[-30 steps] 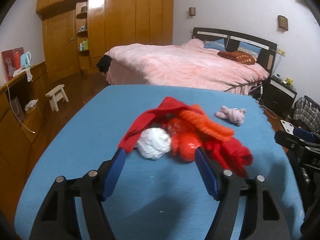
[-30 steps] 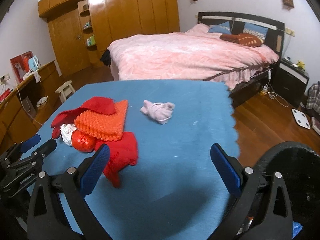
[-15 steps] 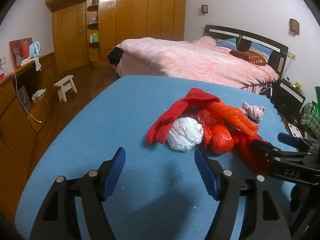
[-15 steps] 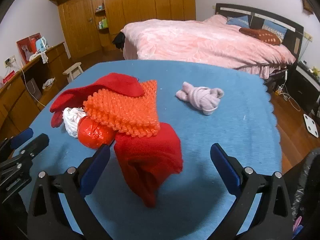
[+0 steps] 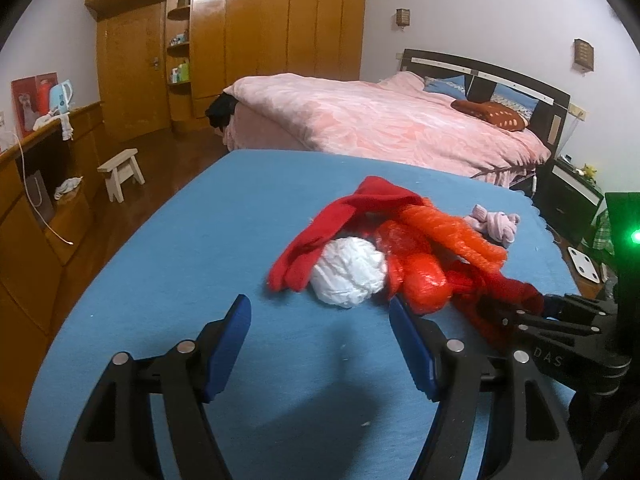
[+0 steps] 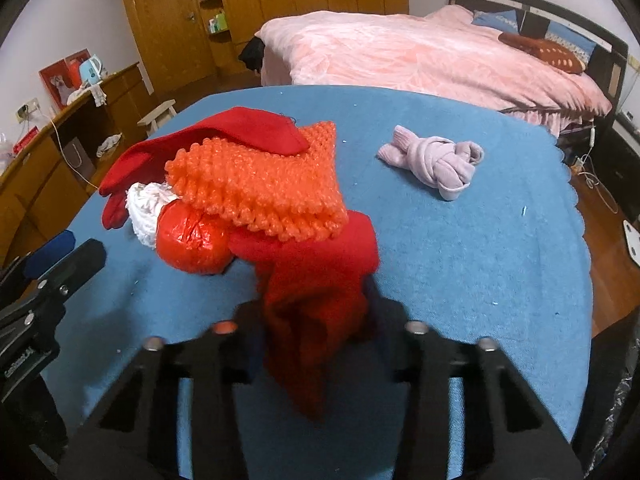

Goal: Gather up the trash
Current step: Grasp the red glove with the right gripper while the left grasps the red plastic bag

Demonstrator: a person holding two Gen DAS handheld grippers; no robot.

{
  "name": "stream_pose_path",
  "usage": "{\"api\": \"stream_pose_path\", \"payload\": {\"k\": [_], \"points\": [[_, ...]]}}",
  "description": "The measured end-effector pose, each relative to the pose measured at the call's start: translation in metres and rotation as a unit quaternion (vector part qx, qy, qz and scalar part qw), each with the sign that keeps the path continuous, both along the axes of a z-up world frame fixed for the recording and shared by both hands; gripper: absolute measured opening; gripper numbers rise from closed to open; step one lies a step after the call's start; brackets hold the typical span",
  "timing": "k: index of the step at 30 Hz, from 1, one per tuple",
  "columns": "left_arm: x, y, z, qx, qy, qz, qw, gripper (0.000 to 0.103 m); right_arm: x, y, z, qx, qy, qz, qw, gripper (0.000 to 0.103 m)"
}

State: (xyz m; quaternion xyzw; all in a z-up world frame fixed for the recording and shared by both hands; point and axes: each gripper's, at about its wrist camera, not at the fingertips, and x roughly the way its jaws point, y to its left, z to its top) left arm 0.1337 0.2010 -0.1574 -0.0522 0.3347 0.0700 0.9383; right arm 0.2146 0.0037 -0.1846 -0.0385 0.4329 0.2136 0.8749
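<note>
Right gripper (image 6: 316, 320), spread wide a second ago, now closing on red cloth (image 6: 320, 280) beside orange ball (image 6: 192, 240) on blue table (image 6: 480, 260); left gripper (image 5: 320, 320) open, empty

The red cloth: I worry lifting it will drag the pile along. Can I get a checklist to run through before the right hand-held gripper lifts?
1. Right hand-held gripper closing on the red cloth: ok, cloth between the jaws.
2. Grip fully firm: cannot tell, jaws closing.
3. Cloth free of the pile: not ok, the orange knit lies on it.
4. Red plastic ball clear of the cloth: not ok, it touches.
5. Left hand-held gripper out of the way: ok, open, short of the white wad.
6. Pink sock apart: ok.
</note>
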Motion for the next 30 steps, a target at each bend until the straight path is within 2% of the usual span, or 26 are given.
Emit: {"api": "stream_pose_path", "payload": {"k": [4, 15, 21, 23, 30], "points": [[0.004, -0.011, 0.003, -0.002, -0.003, -0.011, 0.9999, 0.07, -0.003, -0.01, 0.003, 0.006, -0.001, 0.002, 1.0, 0.016], [0.018, -0.043, 0.005, -0.005, -0.007, -0.044, 0.999, 0.069, -0.016, -0.058, 0.019, 0.023, -0.016, -0.052, 0.998, 0.015], [0.031, -0.057, 0.0, -0.006, 0.0, -0.057, 0.9984, 0.059, -0.01, -0.077, 0.019, 0.024, -0.014, -0.08, 0.996, 0.015], [0.036, -0.061, -0.004, -0.007, 0.006, -0.061, 0.9981, 0.052, -0.009, -0.078, 0.018, 0.026, -0.013, -0.082, 0.996, 0.015], [0.058, -0.071, -0.014, 0.003, 0.029, -0.071, 0.997, 0.051, -0.007, -0.077, 0.016, 0.028, -0.011, -0.08, 0.996, 0.015]]}}
